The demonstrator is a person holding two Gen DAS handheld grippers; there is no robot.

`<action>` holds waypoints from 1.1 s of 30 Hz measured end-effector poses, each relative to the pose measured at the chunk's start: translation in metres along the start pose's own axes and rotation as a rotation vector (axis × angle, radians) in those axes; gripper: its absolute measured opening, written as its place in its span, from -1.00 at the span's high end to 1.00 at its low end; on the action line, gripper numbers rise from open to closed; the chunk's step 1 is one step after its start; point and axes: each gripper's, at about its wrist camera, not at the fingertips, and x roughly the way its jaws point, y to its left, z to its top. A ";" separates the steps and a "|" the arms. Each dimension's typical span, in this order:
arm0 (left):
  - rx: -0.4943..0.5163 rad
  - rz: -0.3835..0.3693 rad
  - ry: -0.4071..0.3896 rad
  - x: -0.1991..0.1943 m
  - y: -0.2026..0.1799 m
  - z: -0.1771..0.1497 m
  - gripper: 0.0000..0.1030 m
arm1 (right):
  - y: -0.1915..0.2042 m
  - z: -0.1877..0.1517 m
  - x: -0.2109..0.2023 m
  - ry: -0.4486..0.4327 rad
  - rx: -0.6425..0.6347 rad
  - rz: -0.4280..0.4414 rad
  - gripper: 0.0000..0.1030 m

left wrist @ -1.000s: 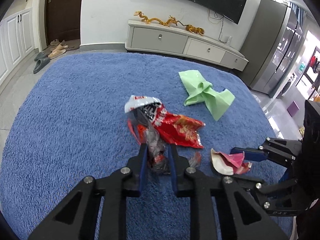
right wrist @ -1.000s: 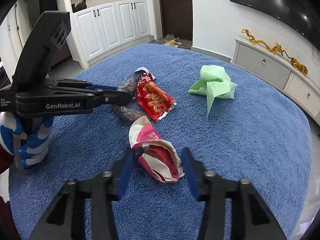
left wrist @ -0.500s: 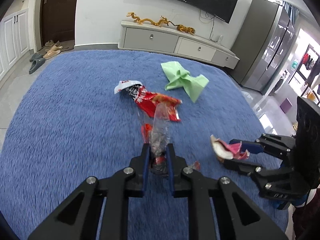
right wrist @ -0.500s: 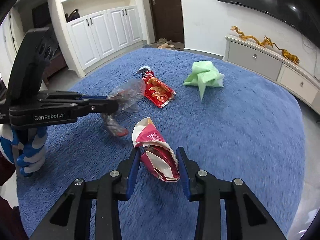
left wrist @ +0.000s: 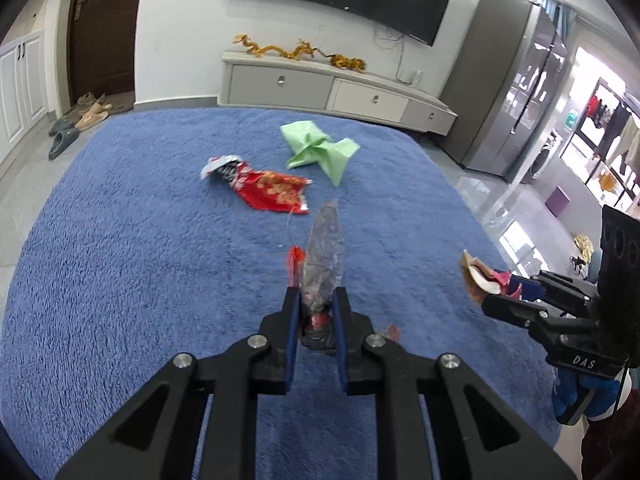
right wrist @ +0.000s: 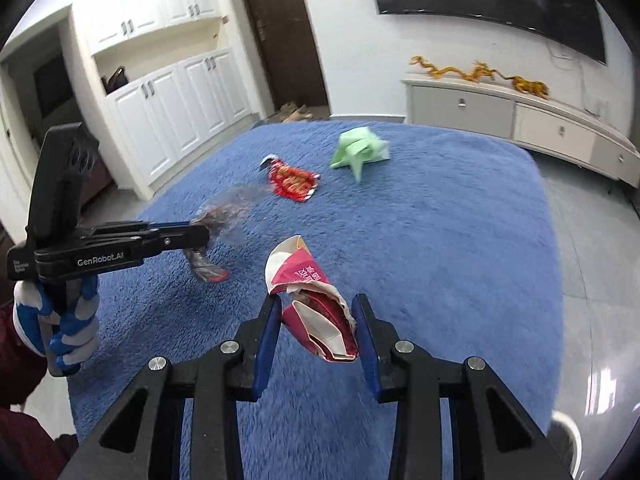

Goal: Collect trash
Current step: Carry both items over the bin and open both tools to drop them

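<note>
Our left gripper [left wrist: 314, 312] is closed narrow on a clear wrapper [left wrist: 322, 264], crinkled plastic with a red tag; its limp top points up the centre of the left view and a dark bunched end sits between the blue pads. In the right view the same gripper [right wrist: 200, 236] enters from the left edge, the wrapper [right wrist: 224, 216] blurred above the rug with a twisted tail hanging under the fingertips.

Our right gripper [right wrist: 316, 316] is partly closed around a pink carton [right wrist: 316, 304], torn card with a white lining and ragged rim; both pads touch its sides and it is clear of the rug, lower centre of frame. In the left view that gripper [left wrist: 496, 288] reaches in at the right edge with the carton [left wrist: 482, 278] at its tips.

Beyond the jaws, on the shaggy blue rug [left wrist: 120, 260], a red foil bag [left wrist: 268, 190] lies flat and torn open at its silver end, upper centre. Just past it, apart from it, sits a crumpled green bag [left wrist: 316, 148]. Both lie well ahead of the two grippers; in the right view the foil bag [right wrist: 292, 182] and green bag [right wrist: 358, 150] sit above centre.
</note>
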 end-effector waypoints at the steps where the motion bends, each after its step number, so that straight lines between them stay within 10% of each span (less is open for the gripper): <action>1: 0.006 -0.003 -0.001 -0.002 -0.003 0.000 0.71 | -0.002 -0.002 -0.005 -0.007 0.010 -0.010 0.34; 15: 0.147 -0.088 0.009 -0.011 -0.083 0.001 0.71 | -0.054 -0.058 -0.100 -0.127 0.231 -0.194 0.34; 33: 0.438 -0.273 0.161 0.057 -0.283 -0.001 0.71 | -0.156 -0.157 -0.176 -0.157 0.534 -0.438 0.33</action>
